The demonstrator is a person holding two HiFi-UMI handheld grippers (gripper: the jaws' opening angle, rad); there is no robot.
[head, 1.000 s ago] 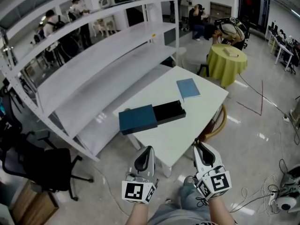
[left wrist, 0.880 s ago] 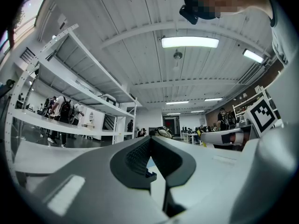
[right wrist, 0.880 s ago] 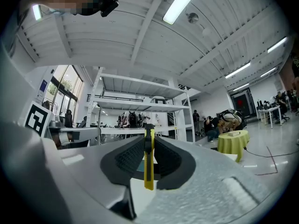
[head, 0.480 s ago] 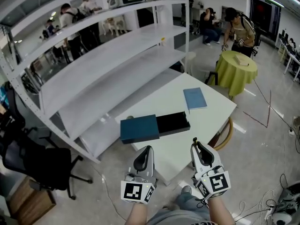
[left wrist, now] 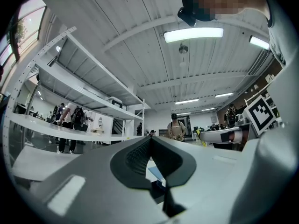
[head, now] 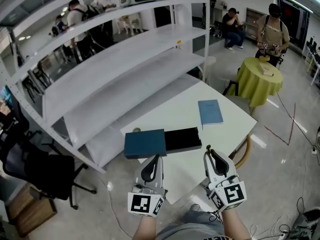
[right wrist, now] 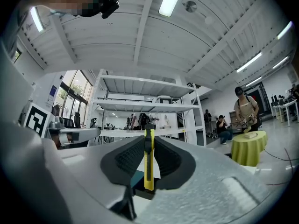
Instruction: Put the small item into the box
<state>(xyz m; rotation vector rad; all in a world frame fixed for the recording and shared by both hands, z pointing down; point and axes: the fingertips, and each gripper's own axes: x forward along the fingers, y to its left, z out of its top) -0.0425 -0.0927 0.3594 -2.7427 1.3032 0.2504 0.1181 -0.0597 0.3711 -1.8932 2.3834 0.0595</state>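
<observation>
A box lies on the white table (head: 170,109) in the head view: a black tray (head: 183,139) drawn halfway out of its dark blue sleeve (head: 145,143). My right gripper (head: 208,153) hovers at the table's near edge, just right of the tray. In the right gripper view it (right wrist: 148,158) is shut on a thin yellow utility knife (right wrist: 148,164) that stands upright between the pads. My left gripper (head: 153,158) hangs just in front of the blue sleeve. In the left gripper view its jaws (left wrist: 150,158) meet with nothing between them.
A blue booklet (head: 210,112) lies on the table's far right. A white shelving rack (head: 125,64) runs along the table's left and far side. A black office chair (head: 35,169) stands at the left, a round table with a yellow-green cloth (head: 260,76) at the back right. Several people stand behind.
The table and box have come nearer in the head view. Both grippers now reach the table's near edge; their jaws stay as they were.
</observation>
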